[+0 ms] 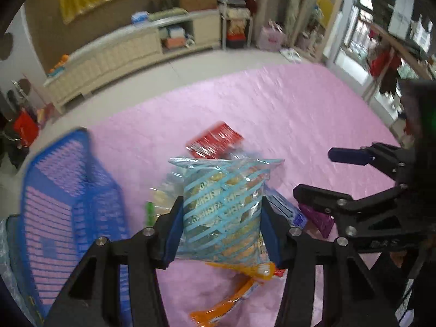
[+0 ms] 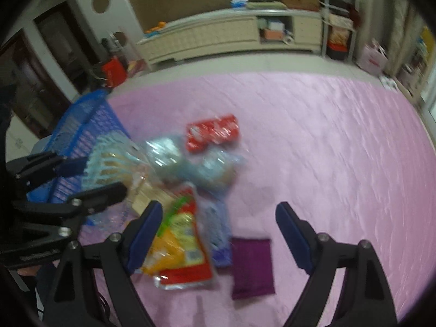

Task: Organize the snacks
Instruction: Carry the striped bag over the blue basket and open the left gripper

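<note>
Clear snack bag [image 1: 222, 207] with pale blue diagonal stripes, upright, long axis vertical, pinched at both sides by left gripper [image 1: 221, 229], right gripper [image 2: 219, 234] spread, empty, above purple pouch [image 2: 252, 268]

Both fisheye views were evenly lit by soft daylight; the windows [image 1: 381, 27] at the upper right of the left wrist view were overexposed. Straight lines bowed toward the dark vignetted corners. Motion blur smeared the blue basket [image 1: 68, 190] and the snack packets [image 2: 190, 190], more strongly in the right wrist view. The pink cloth [image 2: 327, 150] showed faint sheen and only weak shadows.
</note>
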A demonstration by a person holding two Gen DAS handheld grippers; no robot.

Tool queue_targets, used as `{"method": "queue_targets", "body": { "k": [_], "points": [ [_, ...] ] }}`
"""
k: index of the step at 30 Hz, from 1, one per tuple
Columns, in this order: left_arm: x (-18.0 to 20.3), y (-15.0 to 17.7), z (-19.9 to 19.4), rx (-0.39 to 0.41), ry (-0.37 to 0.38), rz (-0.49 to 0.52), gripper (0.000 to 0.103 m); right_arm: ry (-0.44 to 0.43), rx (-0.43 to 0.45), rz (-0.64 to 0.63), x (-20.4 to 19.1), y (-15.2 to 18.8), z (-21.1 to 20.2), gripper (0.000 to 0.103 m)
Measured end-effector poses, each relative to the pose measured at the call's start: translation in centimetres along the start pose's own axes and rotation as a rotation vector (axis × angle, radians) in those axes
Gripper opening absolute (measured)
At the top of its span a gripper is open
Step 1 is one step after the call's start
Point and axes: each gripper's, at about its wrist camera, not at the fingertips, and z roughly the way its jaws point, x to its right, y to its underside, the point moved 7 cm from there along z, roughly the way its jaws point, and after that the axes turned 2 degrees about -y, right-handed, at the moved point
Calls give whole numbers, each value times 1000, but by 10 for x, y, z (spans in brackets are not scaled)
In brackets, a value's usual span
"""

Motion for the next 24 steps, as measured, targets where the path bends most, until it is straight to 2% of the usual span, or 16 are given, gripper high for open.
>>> {"method": "queue_targets", "body": {
  "k": [2,6,10,14,19,22,24],
  "points": [
    [-25,-11,-26,32,-31,-36,49,-22,10,-24,-13,-13,0,88],
    [-68,-11,-50,70,-83,-105,50,-42,-11,-81,-45,-35,17,88],
    [-107,0,-59,59,-140,-159,50,-27,-61,-179,-69,-42,44,88],
    [-139,18,-63,32,-177,-214,50,-16,-143,-179,-71,-38,80,88],
    [-171,36,-45,-51,-220,-279,50,-14,-234,-157,-68,-34,124,88],
    [-183,37,-22,-83,-201,-286,50,-26,-276,-119,-63,-33,145,87],
    [-189,37,-10,-98,-183,-284,50,-42,-305,-94,-65,-33,155,80]
  ]
}}
